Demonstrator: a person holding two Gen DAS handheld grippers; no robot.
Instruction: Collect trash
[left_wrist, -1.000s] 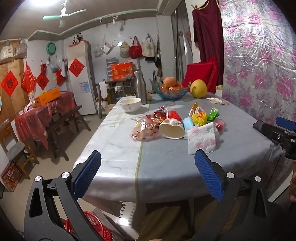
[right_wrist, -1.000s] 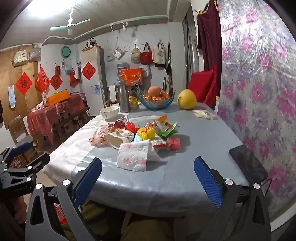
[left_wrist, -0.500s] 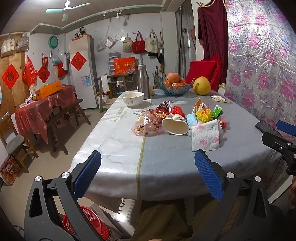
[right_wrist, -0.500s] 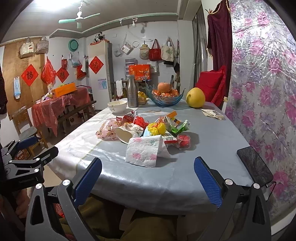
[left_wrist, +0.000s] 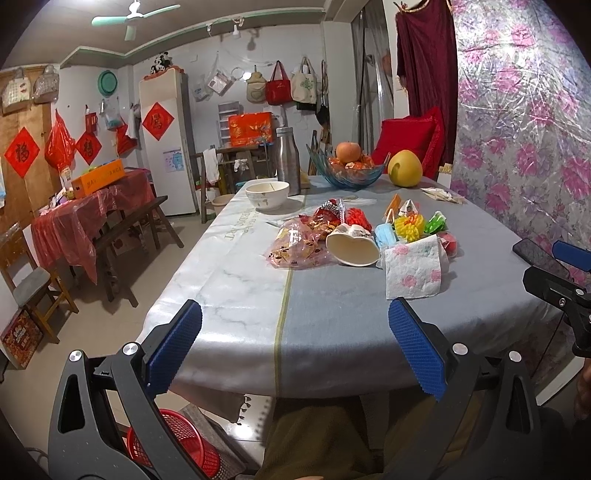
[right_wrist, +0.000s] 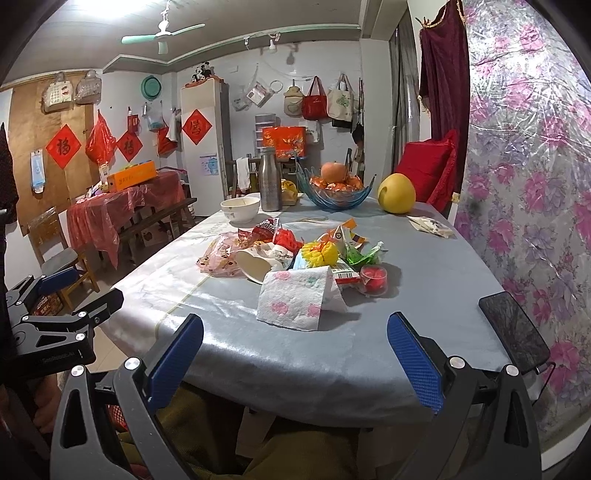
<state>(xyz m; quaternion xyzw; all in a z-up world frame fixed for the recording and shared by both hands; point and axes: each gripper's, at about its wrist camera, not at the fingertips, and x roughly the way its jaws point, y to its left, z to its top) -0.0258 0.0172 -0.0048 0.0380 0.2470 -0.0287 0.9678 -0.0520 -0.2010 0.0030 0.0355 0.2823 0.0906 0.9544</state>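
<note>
Fingers (left_wrist: 173, 345) of the left gripper (left_wrist: 295, 347) are standing wide apart and holding nothing, hanging short of the near table edge; the right gripper (right_wrist: 295, 354) is doing the same, its blue pads spread wide over the edge.

One table (right_wrist: 424, 258) is carrying everything, and its long axis is running away from the cameras toward the far wall. One trash pile (right_wrist: 295, 266) is sitting near the middle of it, spreading left to right across the cloth. Within the pile, one napkin (right_wrist: 291, 299) with pink flowers is lying nearest, draped like a tent. One clear snack bag (left_wrist: 295, 247) is lying at the pile's left end. One paper cup (left_wrist: 351, 243) is lying on its side just right of the bag, its mouth pointing toward the near left and its long axis running front to back. One yellow pom (right_wrist: 319, 253) is sitting behind the napkin, and one small red cup (right_wrist: 373, 278) is standing upright at the right end. How many wrappers are lying in the heap I cannot tell.

One phone (right_wrist: 513, 332) is lying at the near right edge, long axis pointing away. One red basket (left_wrist: 177, 443) is standing on the floor under the left gripper.
</note>
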